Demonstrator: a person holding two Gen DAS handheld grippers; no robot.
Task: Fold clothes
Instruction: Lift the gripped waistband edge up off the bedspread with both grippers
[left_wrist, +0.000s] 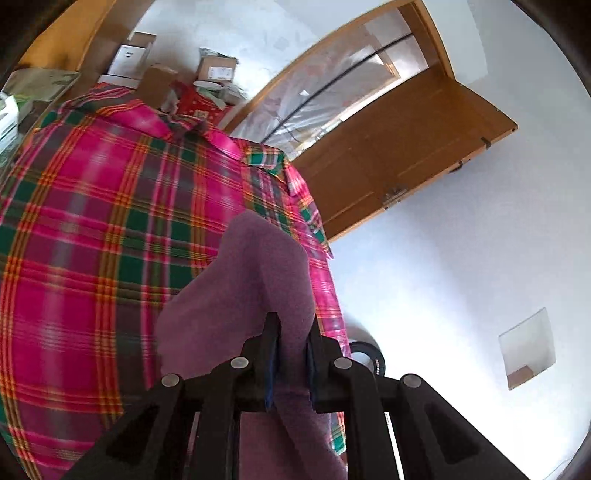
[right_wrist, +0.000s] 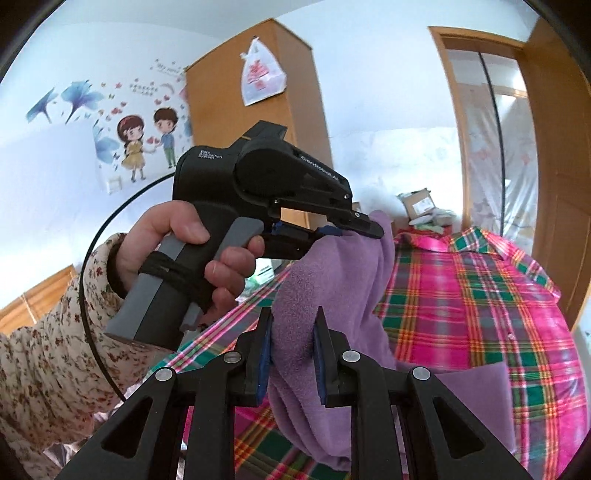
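Black linkage arms fill the bottom of both wrist views, and between them each pair of my fingers is closed on the same purple fleece garment (right_wrist: 325, 295). Right wrist view, left to right: at lower left, my floral sleeve (right_wrist: 48, 350) leads to my left hand (right_wrist: 192, 254), which is wrapped around the grey handle and squeezing the trigger of the left gripper (right_wrist: 364, 227); its fingers pinch the upper edge of the fleece at frame centre. Behind the hand, wall stickers (right_wrist: 144, 144) of two cartoon children and blue flowers occupy the upper left, and a white plastic bag (right_wrist: 262, 75) hangs on a wooden wardrobe (right_wrist: 266, 122) at upper centre. At bottom centre, the right gripper (right_wrist: 293, 350) clamps a lower fold of the fleece, the cloth bunched between blue pads (right_wrist: 264, 354). To the right, a pink, green and orange plaid shirt (right_wrist: 480, 302) lies spread out with its collar toward the upper right; the fleece hangs over it, and a flat purple portion rests on the shirt at lower right. A wooden door frame (right_wrist: 532, 147) closes the right edge. Left wrist view: the plaid shirt (left_wrist: 110, 240) fills the left half, cardboard boxes (left_wrist: 218, 70) sit at upper left, the fleece (left_wrist: 258, 280) rises from the left gripper (left_wrist: 291, 332) at bottom centre, and an open wooden door (left_wrist: 406, 147) stands at upper right.
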